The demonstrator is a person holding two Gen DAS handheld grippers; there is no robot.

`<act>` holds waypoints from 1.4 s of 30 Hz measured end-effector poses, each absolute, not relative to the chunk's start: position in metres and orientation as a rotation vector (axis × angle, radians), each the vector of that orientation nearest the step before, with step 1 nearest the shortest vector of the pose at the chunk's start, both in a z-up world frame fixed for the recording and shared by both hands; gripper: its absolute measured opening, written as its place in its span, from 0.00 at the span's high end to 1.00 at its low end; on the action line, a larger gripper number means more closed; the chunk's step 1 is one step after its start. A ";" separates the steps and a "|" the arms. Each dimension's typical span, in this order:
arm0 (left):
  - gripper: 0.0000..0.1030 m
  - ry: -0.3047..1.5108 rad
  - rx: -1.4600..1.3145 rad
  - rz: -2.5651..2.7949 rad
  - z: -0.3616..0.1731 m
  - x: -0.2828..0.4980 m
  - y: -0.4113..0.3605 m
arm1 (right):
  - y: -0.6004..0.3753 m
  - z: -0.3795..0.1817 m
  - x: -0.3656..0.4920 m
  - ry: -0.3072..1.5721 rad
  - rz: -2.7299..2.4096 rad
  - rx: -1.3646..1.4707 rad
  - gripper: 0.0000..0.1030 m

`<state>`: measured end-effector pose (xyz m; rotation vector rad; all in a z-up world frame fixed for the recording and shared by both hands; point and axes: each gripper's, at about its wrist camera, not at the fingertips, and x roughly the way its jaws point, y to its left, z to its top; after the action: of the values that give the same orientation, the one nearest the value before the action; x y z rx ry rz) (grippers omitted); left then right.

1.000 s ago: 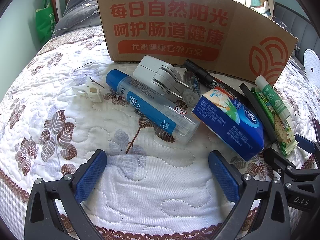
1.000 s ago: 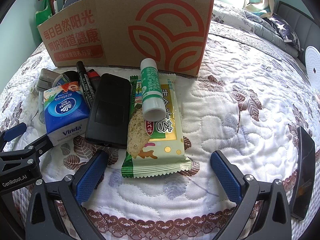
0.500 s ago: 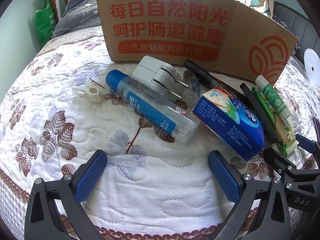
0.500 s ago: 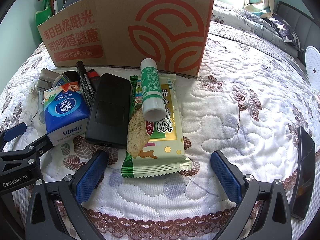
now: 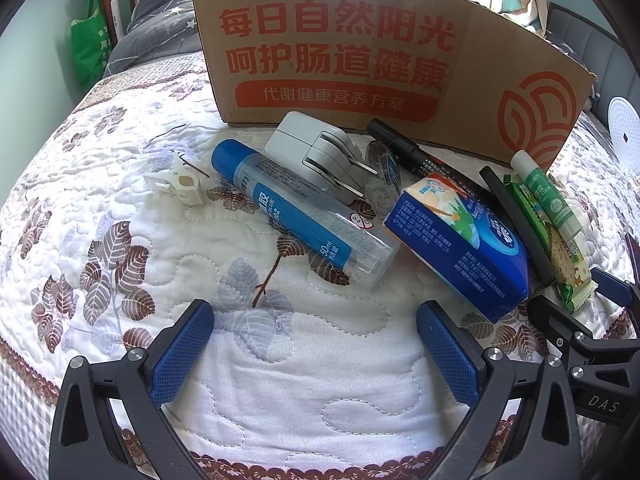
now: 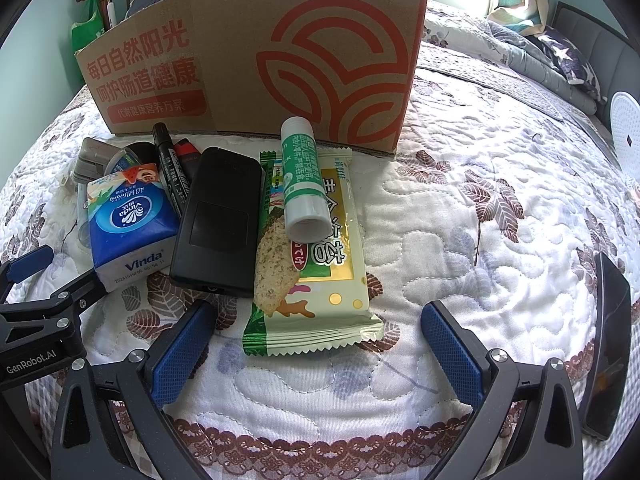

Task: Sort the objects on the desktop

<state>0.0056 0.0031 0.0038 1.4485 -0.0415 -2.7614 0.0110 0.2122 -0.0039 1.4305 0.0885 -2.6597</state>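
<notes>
Desk objects lie on a quilted bed in front of a cardboard box (image 5: 360, 52). In the left wrist view: a blue glue bottle (image 5: 300, 212), a white charger (image 5: 316, 152), a black marker (image 5: 404, 148), a blue tissue pack (image 5: 460, 240) and a small white clip (image 5: 180, 184). My left gripper (image 5: 316, 344) is open and empty, short of the glue bottle. In the right wrist view: a green glue stick (image 6: 302, 180) lies on a snack packet (image 6: 316, 264), beside a black device (image 6: 220, 220) and the tissue pack (image 6: 128, 224). My right gripper (image 6: 316, 348) is open and empty, at the packet's near end.
The cardboard box (image 6: 260, 60) stands upright behind the objects. A dark phone (image 6: 608, 340) lies at the bed's right edge. A white round object (image 6: 626, 128) sits far right. A green bag (image 5: 88, 48) hangs at the far left. Bare quilt lies to the right of the packet.
</notes>
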 end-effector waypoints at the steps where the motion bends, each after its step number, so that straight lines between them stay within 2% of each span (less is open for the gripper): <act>1: 0.00 -0.039 1.448 -2.762 0.004 0.005 0.002 | 0.213 -0.004 0.011 0.086 -2.659 1.430 0.00; 15: 0.00 -0.047 1.446 -2.759 0.001 0.001 -0.001 | 0.217 -0.003 0.007 0.089 -2.660 1.430 0.00; 25: 0.00 -0.050 1.447 -2.757 -0.001 0.000 0.000 | 0.208 -0.015 0.037 0.092 -2.666 1.421 0.00; 35: 0.00 -0.036 1.497 -2.719 0.004 -0.001 0.000 | 0.208 -0.002 0.008 0.089 -2.663 1.427 0.00; 36: 0.34 -0.022 1.512 -2.710 0.007 -0.001 -0.001 | 0.208 -0.002 0.007 0.090 -2.663 1.427 0.00; 37: 0.34 -0.006 1.516 -2.707 0.011 0.001 -0.003 | 0.206 -0.001 0.004 0.089 -2.662 1.428 0.00; 38: 0.52 0.012 1.484 -2.726 0.017 0.006 -0.007 | 0.206 -0.001 0.004 0.088 -2.662 1.428 0.00; 39: 0.46 0.030 1.429 -2.753 0.024 0.013 -0.011 | 0.206 -0.001 0.003 0.090 -2.662 1.428 0.00; 40: 0.49 0.061 1.374 -2.781 0.031 0.018 -0.017 | 0.205 -0.001 0.003 0.090 -2.662 1.428 0.00; 41: 0.46 0.103 1.346 -2.786 0.036 0.020 -0.025 | 0.206 -0.001 0.003 0.091 -2.662 1.428 0.00; 42: 0.52 0.159 1.348 -2.765 0.038 0.017 -0.032 | 0.206 -0.001 0.003 0.092 -2.662 1.428 0.00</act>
<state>0.0167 -0.0321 0.0381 1.3482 0.1590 -2.7648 0.0029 0.2055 -0.0012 1.4284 0.0916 -2.6617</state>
